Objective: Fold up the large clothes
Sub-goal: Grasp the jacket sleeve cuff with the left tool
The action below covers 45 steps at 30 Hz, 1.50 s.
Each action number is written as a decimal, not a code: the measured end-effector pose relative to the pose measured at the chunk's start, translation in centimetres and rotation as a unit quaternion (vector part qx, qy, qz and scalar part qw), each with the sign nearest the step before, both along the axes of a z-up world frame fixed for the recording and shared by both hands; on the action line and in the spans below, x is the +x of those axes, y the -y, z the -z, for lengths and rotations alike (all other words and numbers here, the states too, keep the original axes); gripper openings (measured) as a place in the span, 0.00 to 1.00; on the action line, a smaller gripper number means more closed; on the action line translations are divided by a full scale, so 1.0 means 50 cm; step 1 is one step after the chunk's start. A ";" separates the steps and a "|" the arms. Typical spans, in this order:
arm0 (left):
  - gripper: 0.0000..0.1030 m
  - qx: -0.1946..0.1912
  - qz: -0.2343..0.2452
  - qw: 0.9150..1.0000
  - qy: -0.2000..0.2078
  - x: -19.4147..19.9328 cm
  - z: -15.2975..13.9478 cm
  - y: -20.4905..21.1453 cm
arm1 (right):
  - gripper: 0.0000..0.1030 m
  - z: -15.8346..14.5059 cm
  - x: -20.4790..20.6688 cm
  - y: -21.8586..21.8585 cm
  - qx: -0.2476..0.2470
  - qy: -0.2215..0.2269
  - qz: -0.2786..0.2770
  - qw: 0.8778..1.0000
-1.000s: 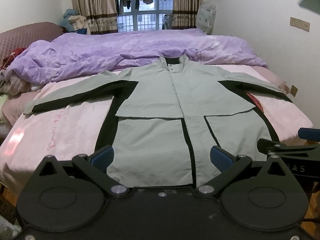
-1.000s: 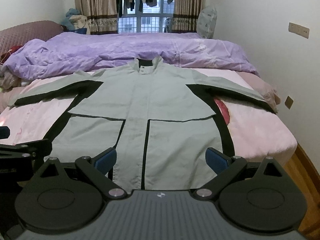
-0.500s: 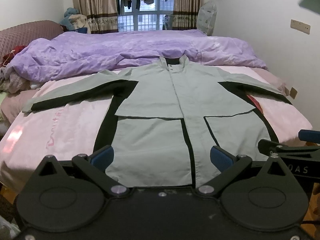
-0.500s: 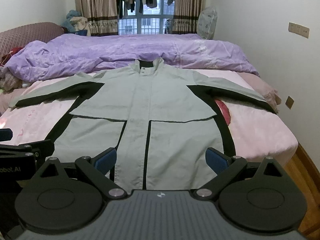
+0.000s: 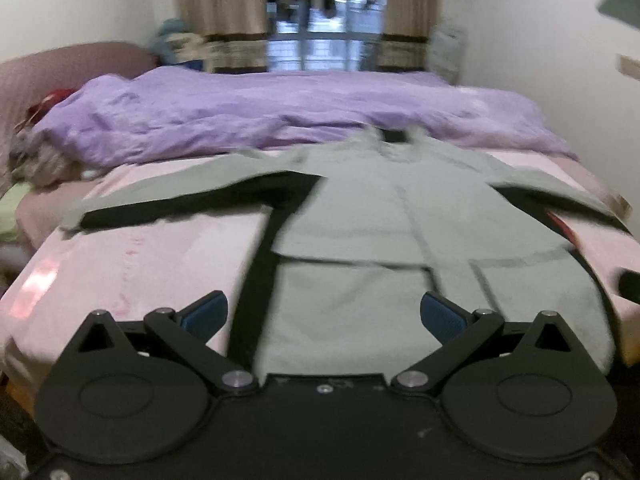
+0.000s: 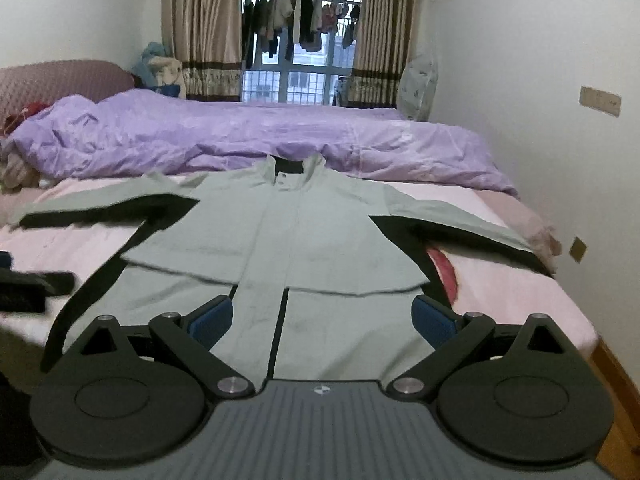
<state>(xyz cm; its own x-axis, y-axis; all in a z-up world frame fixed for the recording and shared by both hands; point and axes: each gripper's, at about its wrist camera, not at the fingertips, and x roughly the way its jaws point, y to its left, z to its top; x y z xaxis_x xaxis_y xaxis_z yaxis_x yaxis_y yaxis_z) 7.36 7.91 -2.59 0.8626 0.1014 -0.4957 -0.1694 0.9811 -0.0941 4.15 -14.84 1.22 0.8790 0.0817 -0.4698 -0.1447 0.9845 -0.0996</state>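
Note:
A large pale grey-green coat [image 5: 360, 280] [image 6: 312, 232] with black side panels lies flat, face up, on the pink bedsheet, sleeves spread out to both sides and collar pointing away from me. My left gripper [image 5: 324, 314] hangs open over the hem, left of the coat's middle, blue pads wide apart. Over the hem near the black front strip, my right gripper [image 6: 322, 320] is open too. Neither touches the cloth. The left gripper's dark tip [image 6: 36, 284] shows at the right wrist view's left edge. The left wrist view is blurred.
A crumpled purple duvet [image 6: 240, 140] covers the far half of the bed [image 6: 520, 292]. A white wall runs along the right side. Wooden floor [image 6: 616, 392] shows past the bed's right corner. Clothes are piled at the far left [image 6: 16, 168], and a curtained window [image 6: 296, 44] stands behind.
Both grippers have moved forward and lower towards the coat's hem. The left one has swung left, blurring its view. Both stay open, and the coat has not moved.

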 end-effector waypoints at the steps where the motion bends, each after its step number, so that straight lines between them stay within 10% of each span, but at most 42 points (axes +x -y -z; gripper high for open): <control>1: 1.00 -0.008 -0.002 1.000 0.007 0.018 0.003 -0.036 | 1.00 -0.001 0.031 0.008 0.011 -0.007 -0.003 1.000; 5: 1.00 -0.018 -0.084 0.996 -0.024 0.128 0.012 -0.214 | 1.00 0.001 0.137 0.031 0.033 0.003 0.013 0.999; 13: 1.00 0.038 -0.262 0.959 -0.105 0.397 0.084 -0.576 | 1.00 0.039 0.358 -0.001 -0.061 0.036 0.035 0.997; 21: 0.83 -0.009 -0.367 0.918 -0.148 0.589 0.194 -0.967 | 1.00 0.081 0.507 0.061 0.058 0.022 -0.028 0.998; 31: 0.99 -0.026 -0.350 0.923 -0.161 0.632 0.246 -1.098 | 1.00 0.115 0.572 0.093 0.054 -0.017 -0.003 0.998; 34: 0.77 -0.088 -0.339 0.924 -0.152 0.595 0.242 -1.094 | 1.00 0.104 0.586 0.090 0.042 -0.016 -0.015 0.999; 37: 0.16 -0.116 -0.323 0.931 -0.126 0.586 0.228 -1.096 | 1.00 0.094 0.589 0.084 0.015 -0.002 -0.018 1.000; 41: 0.04 -0.079 -0.318 0.936 -0.131 0.591 0.190 -1.009 | 1.00 0.091 0.576 0.093 0.012 0.018 -0.021 1.000; 45: 0.01 -0.048 -0.269 0.958 -0.087 0.610 0.112 -0.904 | 1.00 0.098 0.598 0.110 0.039 -0.004 -0.008 0.999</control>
